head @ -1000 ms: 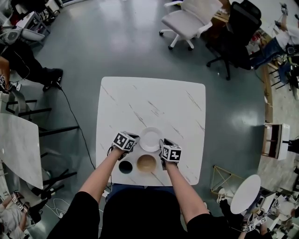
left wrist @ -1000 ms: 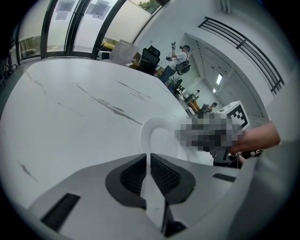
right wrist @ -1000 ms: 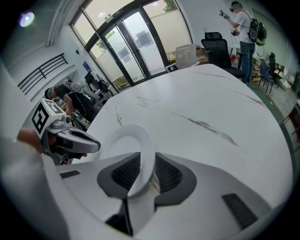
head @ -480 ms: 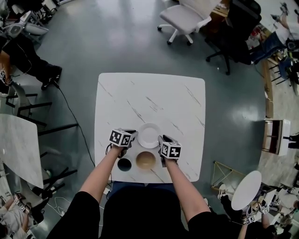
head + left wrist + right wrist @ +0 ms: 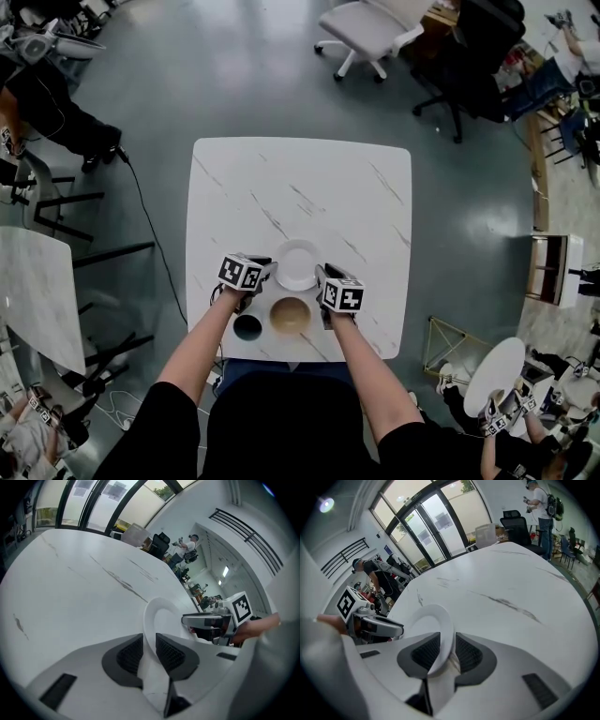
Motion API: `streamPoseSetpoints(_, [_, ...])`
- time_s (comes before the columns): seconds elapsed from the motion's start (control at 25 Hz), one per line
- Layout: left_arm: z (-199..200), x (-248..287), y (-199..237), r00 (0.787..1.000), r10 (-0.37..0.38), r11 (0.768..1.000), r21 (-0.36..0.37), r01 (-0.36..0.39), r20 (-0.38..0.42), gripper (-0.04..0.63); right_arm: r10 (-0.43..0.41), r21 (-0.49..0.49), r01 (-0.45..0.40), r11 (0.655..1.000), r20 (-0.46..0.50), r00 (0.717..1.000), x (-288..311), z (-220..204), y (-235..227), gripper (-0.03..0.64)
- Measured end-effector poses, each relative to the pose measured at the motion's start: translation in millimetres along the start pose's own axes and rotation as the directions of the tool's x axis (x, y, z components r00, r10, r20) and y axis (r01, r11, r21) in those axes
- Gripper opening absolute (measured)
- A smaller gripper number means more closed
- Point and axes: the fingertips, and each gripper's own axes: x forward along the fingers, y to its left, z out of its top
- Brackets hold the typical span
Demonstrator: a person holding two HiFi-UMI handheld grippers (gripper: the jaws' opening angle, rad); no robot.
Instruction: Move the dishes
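A white plate lies on the white marble table, near its front edge. My left gripper is at the plate's left rim. Its jaws have just been opening: the rim stands between the pads with a gap on each side, so the gripper is open. My right gripper is shut on the plate's right rim, and its pads touch the rim. A brown bowl and a small black bowl sit just in front of the plate, between my arms.
A white office chair and a black one stand beyond the table. Another marble table is at the left, and a cable runs across the floor. People sit at the far left and far right.
Both grippers and the plate keep their places on the table. Only the head camera has drifted a little.
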Motion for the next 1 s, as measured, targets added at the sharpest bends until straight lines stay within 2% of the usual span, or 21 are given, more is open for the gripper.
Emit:
streamPoseSetpoints(0.08, [2.7,-0.2,1.0,1.000,-0.010,0.999,-0.042,0.010,0.014,0.081,-0.003,0.001,0.003,1.000,0.008,1.000,-1.2,0.6,-1.2,0.108])
streamPoseSetpoints(0.16, [3.1,0.5,-0.3,1.000,-0.011,0.999,-0.053,0.012,0.014,0.080,-0.008,0.006,0.008,1.000,0.016,1.000,-2.2,0.2,-1.6,0.104])
streamPoseSetpoints(0.36, [5.2,2.0,-2.6,1.000,0.024,1.000,-0.018,-0.023,0.021,0.080,-0.008,0.029,0.007,1.000,0.030,1.000,-0.8,-0.1,-0.1,0.090])
streamPoseSetpoints(0.48, [9.5,1.3,-6.4,0.999,0.020,1.000,-0.003,-0.020,0.040,0.077,-0.021,0.012,0.020,1.000,0.050,0.999,-3.7,2.6,-2.8,0.086])
streamPoseSetpoints(0.68, [19.8,-4.9,-9.0,0.998,0.052,0.997,0.054,-0.054,0.043,0.075,-0.025,-0.001,0.025,1.000,0.064,0.998,-10.3,12.6,0.1,0.072])
streamPoseSetpoints(0.84, [39.0,-16.3,-10.9,0.994,0.051,0.998,0.043,-0.055,0.102,0.075,-0.023,-0.007,0.024,1.000,0.090,0.996,-17.5,26.7,7.9,0.066])
streamPoseSetpoints(1.0, [47.2,-24.1,-18.4,0.993,0.058,0.996,0.068,-0.065,0.107,0.075,-0.031,-0.015,0.033,0.999,0.113,0.993,-28.3,39.4,12.1,0.066])
